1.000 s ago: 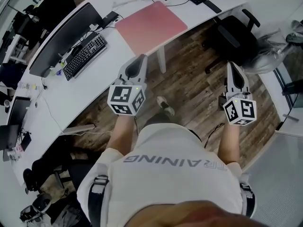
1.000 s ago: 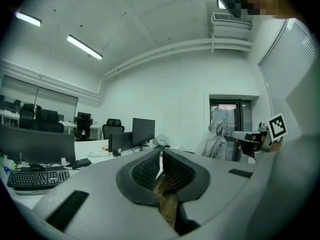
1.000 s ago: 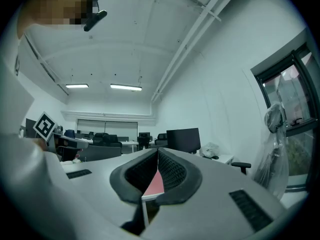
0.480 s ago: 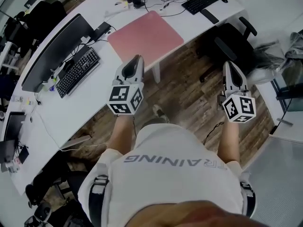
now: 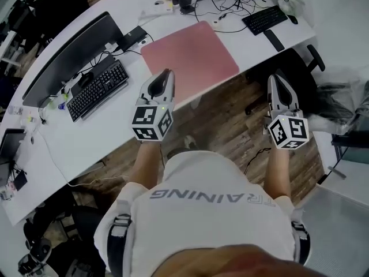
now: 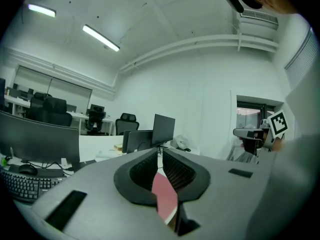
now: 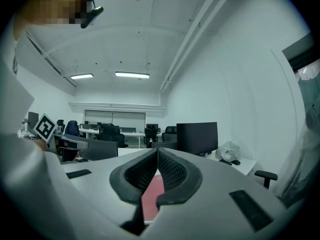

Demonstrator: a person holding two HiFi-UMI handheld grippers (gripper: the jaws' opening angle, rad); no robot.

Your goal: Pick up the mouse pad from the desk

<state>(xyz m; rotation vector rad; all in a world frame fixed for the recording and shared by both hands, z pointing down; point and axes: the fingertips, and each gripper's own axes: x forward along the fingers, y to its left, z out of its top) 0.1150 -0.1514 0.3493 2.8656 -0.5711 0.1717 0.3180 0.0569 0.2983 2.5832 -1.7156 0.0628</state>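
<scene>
Head view: over the last second you have walked up to the desk (image 5: 109, 126), and the mouse pad (image 5: 189, 53) now lies just beyond your left gripper (image 5: 166, 74). You are nearly within reach, but nothing is touched yet. Both the left gripper and the right gripper (image 5: 275, 79) are clenched and empty. The pad is pink, thin and flat, square to the desk's near edge, right of the keyboard (image 5: 97, 89).
</scene>
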